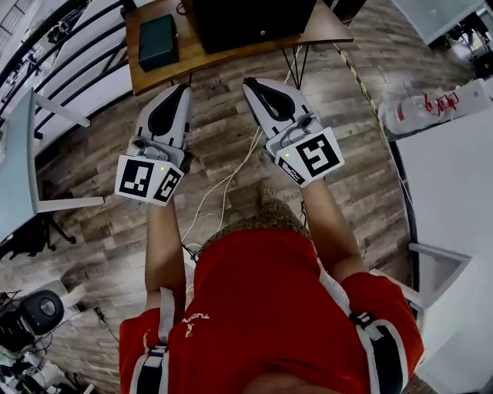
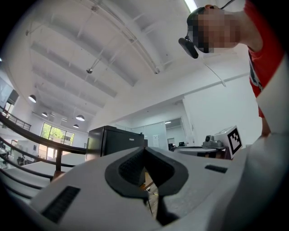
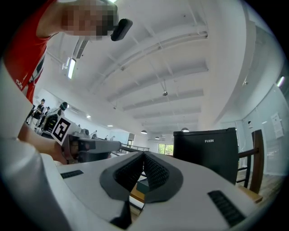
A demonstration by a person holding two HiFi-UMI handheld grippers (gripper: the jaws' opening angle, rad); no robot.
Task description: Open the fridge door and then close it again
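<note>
A small black fridge (image 1: 250, 19) stands on a wooden table (image 1: 208, 54) ahead of me, its door shut as far as the gripper views show. It rises beyond my left gripper (image 2: 144, 151) as a dark box (image 2: 115, 140), and in the right gripper view it stands to the right (image 3: 205, 151). My left gripper (image 1: 183, 91) and right gripper (image 1: 250, 83) are held side by side over the wood floor, short of the table. Both are shut with nothing between the pads.
A dark green box (image 1: 158, 40) lies on the table left of the fridge. White cables (image 1: 231, 173) trail across the floor under my hands. A white desk (image 1: 454, 185) stands at the right, a grey table (image 1: 19, 165) at the left, and railings (image 2: 31, 135) beyond.
</note>
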